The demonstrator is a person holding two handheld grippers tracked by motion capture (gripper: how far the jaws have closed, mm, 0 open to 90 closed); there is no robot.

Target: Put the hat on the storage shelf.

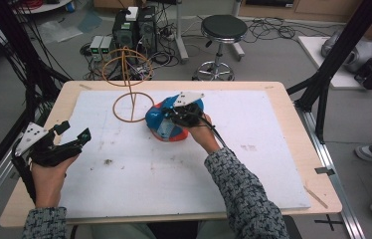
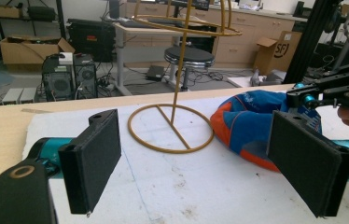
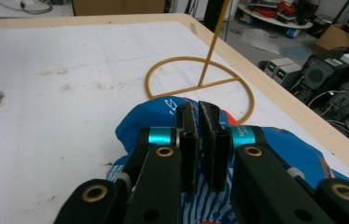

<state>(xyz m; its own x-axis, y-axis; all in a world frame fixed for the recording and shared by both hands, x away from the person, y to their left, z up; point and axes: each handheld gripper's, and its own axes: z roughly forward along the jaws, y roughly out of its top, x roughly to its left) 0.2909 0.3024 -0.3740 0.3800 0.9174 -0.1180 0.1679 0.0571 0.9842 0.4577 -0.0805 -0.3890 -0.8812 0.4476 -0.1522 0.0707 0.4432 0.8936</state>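
A bundled blue and orange cloth (image 1: 161,127) lies on the white mat near the table's middle, just right of a gold wire stand (image 1: 128,84) with a ring base. My right gripper (image 1: 168,113) rests on top of the cloth (image 3: 149,119). Its jaws are shut to a thin slit (image 3: 197,109) at the cloth's upper fold and point toward the stand (image 3: 214,42). My left gripper (image 1: 74,129) is held above the mat's left edge, wide open (image 2: 196,163) and holding nothing. It faces the stand (image 2: 180,70) and the cloth (image 2: 247,121).
The white mat (image 1: 253,149) covers most of the wooden table (image 1: 298,129). A black stool (image 1: 222,30), computer cases (image 1: 134,27) and cables stand on the floor beyond the far edge. Black frame posts (image 1: 323,89) flank the table.
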